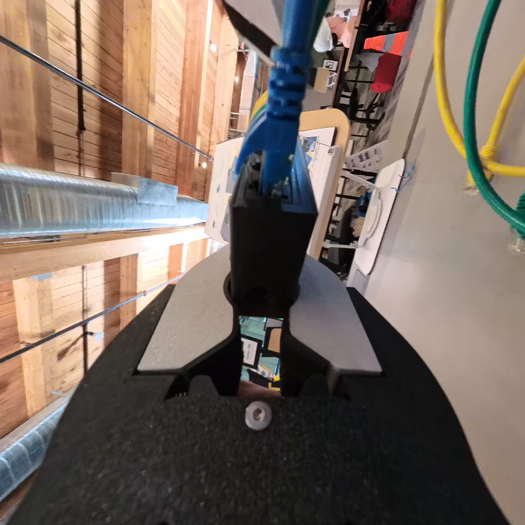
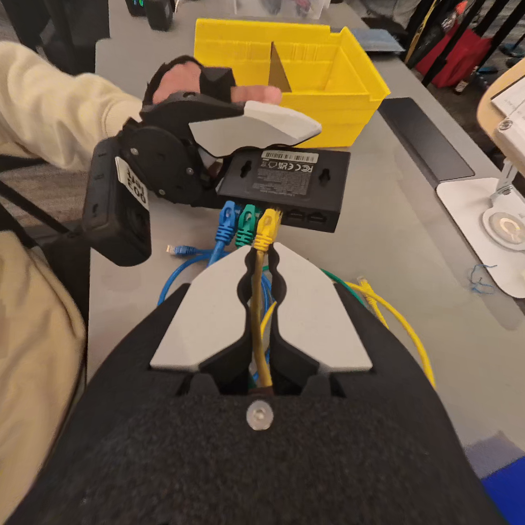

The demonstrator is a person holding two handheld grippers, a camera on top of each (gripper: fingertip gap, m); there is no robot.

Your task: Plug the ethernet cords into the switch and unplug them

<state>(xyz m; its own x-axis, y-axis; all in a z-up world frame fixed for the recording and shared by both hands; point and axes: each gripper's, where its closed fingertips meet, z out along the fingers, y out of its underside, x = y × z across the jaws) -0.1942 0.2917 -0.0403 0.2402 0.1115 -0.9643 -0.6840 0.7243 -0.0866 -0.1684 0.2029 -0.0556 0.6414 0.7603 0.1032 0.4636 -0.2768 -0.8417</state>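
Grey table (image 2: pixel 397 255) across most of the right wrist view, far edge cut off by clutter too blurred to name

Yellow bin (image 2: pixel 326 93) at the back of it, open top, a cardboard divider inside, floor of the bin hidden by its front wall

Cream sleeve (image 2: pixel 56 99) coming in from the left, ending in a hand (image 2: pixel 181 79) in a black fingerless glove, wrapped round the left gripper (image 2: pixel 227 170)

Black switch (image 2: pixel 284 181) just in front of the bin, label side up, ports facing the camera; left end clamped in the left gripper, upper grey finger over the top, lower finger hidden beneath. Cannot tell whether resting on the table or raised off it

Same grip seen from the left wrist view: left gripper (image 1: pixel 267 255) closed on the switch (image 1: pixel 270 227), blurred, wooden ceiling and a silver duct (image 1: pixel 85 199) behind

Three plugs side by side in the left ports: blue cord (image 2: pixel 225 224), green cord (image 2: pixel 245 227), yellow cord (image 2: pixel 265 230); two ports (image 2: pixel 306 217) to the right empty. From the left wrist, only the blue cord (image 1: pixel 284 85) visibly seated, the other two plugs hidden behind it

Right gripper (image 2: pixel 261 250) pinched on the yellow cord just behind its plug boot, cord running back between the fingers

Slack loops partly hidden under that gripper; loose blue plug (image 2: pixel 177 250) and loose yellow plug (image 2: pixel 366 287) lying on the table
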